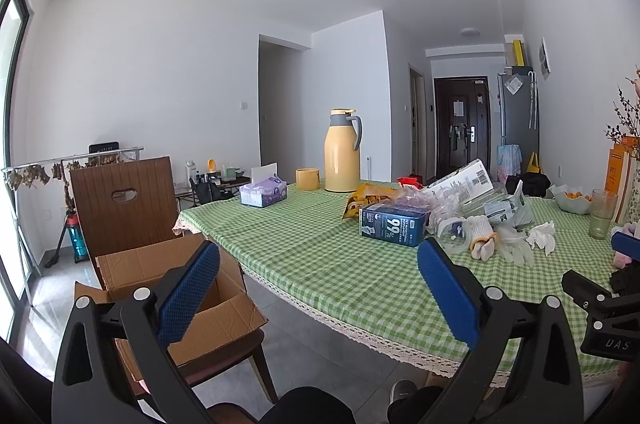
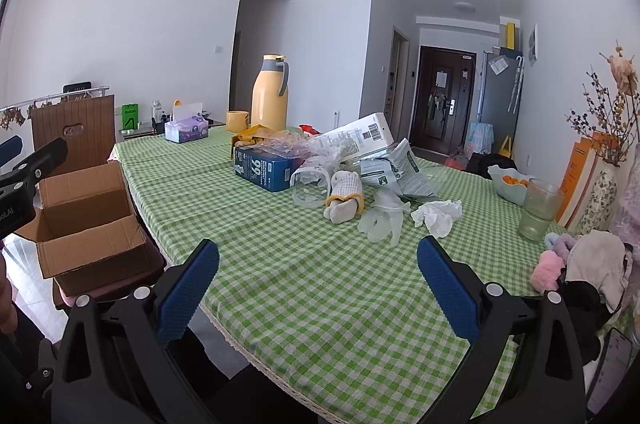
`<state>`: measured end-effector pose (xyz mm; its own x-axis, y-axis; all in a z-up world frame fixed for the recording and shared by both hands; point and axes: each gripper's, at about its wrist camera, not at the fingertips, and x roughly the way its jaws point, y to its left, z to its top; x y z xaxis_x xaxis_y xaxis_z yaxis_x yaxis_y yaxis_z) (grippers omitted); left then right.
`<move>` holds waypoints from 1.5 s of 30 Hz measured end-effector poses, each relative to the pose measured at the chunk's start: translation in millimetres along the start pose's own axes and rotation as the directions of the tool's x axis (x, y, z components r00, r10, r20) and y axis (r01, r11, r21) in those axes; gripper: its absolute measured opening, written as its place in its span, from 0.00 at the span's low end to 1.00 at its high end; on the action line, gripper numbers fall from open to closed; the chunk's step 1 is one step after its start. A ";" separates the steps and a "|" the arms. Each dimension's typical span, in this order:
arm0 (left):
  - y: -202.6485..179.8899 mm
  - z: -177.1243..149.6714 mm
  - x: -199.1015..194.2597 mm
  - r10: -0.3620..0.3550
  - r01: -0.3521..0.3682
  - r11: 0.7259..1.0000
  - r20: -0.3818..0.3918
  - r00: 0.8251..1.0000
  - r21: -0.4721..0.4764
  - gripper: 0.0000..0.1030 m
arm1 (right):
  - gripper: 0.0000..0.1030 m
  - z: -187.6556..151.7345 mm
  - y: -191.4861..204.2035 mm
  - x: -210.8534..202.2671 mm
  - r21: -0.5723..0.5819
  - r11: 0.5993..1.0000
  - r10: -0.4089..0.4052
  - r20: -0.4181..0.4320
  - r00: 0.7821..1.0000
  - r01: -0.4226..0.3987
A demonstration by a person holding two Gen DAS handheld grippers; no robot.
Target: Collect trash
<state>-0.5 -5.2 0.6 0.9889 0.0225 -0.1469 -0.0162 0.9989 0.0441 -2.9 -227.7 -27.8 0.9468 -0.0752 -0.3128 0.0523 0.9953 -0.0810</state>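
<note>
Right wrist view: your right gripper (image 2: pixel 318 288) gapes wide, empty; one blue carton (image 2: pixel 266 169) lies flat, long axis running left-far to right-near

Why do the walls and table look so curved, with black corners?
Fisheye lenses: in the left wrist view the green checked tablecloth edge bows and the corners go black; the right wrist view bends the white wall likewise, and window glare washes out the floor at far left.

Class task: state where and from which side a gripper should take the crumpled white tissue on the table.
Grip the crumpled white tissue at its raised middle folds, coming from the near side with the right gripper. It lies clear of the gloves and glass, soft and bunched, so it probably pinches easily.
</note>
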 end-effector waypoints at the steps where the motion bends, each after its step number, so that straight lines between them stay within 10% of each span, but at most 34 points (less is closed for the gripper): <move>1: -0.2 0.2 0.0 0.001 -0.001 1.000 0.000 1.000 0.001 0.93 | 0.93 0.0 -0.5 -0.2 0.001 1.000 0.001 0.000 1.000 -0.001; 34: -8.4 -13.8 50.2 -0.005 0.008 1.000 -0.113 0.994 0.027 0.93 | 0.93 -4.6 -14.8 50.6 0.067 0.998 0.027 -0.111 0.994 -0.020; 45: -79.2 -12.8 158.5 -0.210 0.247 0.961 -0.255 0.944 0.122 0.93 | 0.93 7.1 -87.8 125.7 0.229 0.973 0.034 -0.253 0.967 0.026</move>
<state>155.6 -80.3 -38.9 0.8993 -0.1781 -0.3995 0.2465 0.9608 0.1267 113.8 -324.1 -53.3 0.8368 -0.0540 -0.5449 0.1479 0.9804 0.1300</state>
